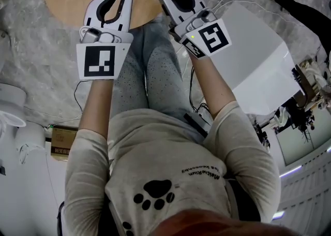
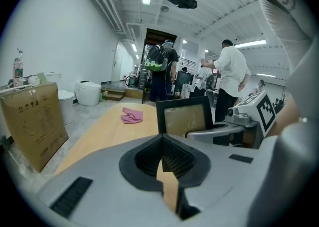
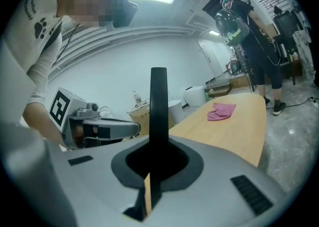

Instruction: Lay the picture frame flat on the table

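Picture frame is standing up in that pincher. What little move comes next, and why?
Probably tip the picture frame slowly over toward the wooden table. The right gripper is shut on its edge and it stands upright, so it is not flat yet. The left gripper is shut and empty.

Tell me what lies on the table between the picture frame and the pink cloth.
Nothing: bare tabletop separates picture frame and pink cloth, seen in the left gripper view.
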Available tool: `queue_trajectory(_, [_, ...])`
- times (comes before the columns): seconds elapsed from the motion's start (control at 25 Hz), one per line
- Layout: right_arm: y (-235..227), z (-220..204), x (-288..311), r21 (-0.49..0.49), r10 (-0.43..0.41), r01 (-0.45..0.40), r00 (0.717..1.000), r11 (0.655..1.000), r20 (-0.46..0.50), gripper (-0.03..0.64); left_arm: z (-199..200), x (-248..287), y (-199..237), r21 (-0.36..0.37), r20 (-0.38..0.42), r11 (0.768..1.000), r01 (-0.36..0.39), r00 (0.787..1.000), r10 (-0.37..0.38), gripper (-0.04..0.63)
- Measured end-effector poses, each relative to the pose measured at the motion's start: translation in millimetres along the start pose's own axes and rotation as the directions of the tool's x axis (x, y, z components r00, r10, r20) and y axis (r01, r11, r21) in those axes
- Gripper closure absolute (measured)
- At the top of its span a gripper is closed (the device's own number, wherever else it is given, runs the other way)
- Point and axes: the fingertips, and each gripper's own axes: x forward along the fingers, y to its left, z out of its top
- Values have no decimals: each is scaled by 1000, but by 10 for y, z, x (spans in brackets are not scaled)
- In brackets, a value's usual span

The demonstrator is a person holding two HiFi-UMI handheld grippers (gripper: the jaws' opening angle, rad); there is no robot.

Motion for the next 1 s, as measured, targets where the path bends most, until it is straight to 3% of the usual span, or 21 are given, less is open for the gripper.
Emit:
queue_trajectory(0.4, [69,-264,16,24,27,-26,999,999,-47,598,-308,130,56,10,-79,999,39,996,-38,576])
queue_trajectory(0.48, [88,-297,8,29,32,-31,998,999,-53,598,-373,143,33,1,-107,998,57,993,-57,464])
queue_trajectory(1.0, [146,-512,-18,37,99,-96,991,995,-86,598,-699,266,-79,-48,-193,984,174,964,-180,475])
